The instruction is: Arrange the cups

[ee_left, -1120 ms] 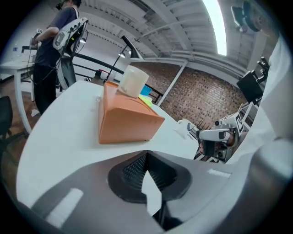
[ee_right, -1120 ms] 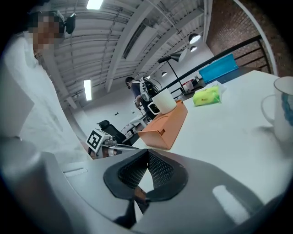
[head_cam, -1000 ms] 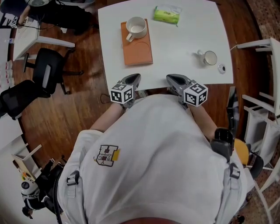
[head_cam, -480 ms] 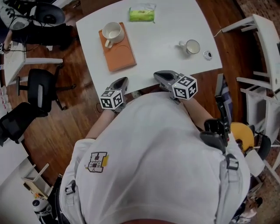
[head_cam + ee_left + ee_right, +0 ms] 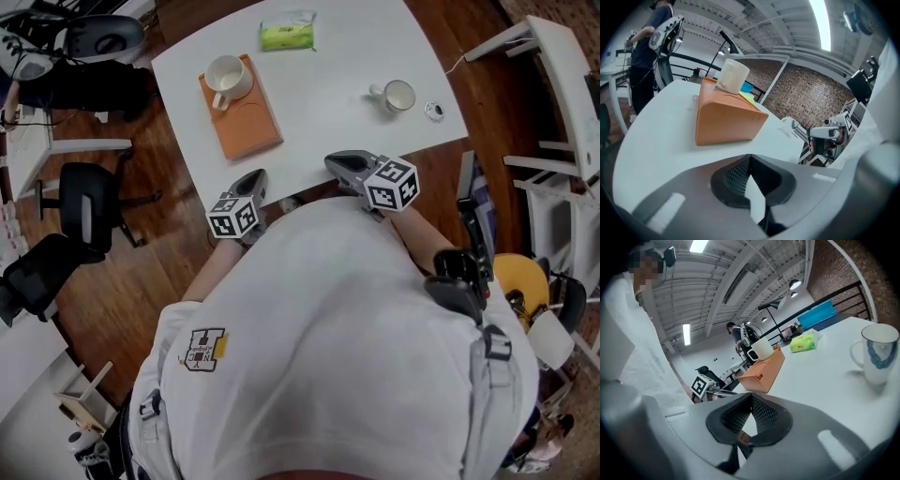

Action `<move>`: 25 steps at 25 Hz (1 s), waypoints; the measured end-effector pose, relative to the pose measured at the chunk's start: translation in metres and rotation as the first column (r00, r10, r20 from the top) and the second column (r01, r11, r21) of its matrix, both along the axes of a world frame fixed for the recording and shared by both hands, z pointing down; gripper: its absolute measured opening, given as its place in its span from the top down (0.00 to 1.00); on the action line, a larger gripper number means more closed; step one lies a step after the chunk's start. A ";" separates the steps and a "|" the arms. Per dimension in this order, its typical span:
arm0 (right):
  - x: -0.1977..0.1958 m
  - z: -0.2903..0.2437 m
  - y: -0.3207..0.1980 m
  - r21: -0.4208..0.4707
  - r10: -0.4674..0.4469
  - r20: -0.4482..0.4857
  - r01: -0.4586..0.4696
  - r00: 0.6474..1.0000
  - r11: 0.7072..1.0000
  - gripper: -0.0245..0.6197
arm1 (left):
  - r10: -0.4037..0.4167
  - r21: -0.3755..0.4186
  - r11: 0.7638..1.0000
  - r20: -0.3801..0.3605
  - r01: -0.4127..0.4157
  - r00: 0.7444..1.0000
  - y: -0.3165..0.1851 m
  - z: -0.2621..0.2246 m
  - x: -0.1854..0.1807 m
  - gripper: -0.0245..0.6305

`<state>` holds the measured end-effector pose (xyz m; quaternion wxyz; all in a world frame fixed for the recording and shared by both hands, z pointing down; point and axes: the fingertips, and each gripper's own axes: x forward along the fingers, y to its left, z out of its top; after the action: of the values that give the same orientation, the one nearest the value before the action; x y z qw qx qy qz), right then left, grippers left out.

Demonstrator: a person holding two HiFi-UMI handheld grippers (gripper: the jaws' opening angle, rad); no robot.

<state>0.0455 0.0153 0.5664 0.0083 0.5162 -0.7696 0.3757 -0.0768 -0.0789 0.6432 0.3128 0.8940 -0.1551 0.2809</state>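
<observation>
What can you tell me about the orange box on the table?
The orange box is a plain rectangular block with a flat top and straight sides, matte and cardboard-like by its look. It lies flat on the white table, toward the table's left side. A white cup stands upright on its far end, and the near part of its top is bare. Nothing else touches it.
</observation>
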 end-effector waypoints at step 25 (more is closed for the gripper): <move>0.131 0.028 0.076 -0.029 0.189 -0.241 -0.202 0.952 0.979 0.95 | 0.519 0.227 0.835 -0.020 -0.502 0.854 0.090 -0.035 0.158 0.93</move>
<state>0.1765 0.0917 0.5948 0.0765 0.6305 -0.6981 0.3306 0.0817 0.0108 0.6081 0.1347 0.9418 0.0726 0.2994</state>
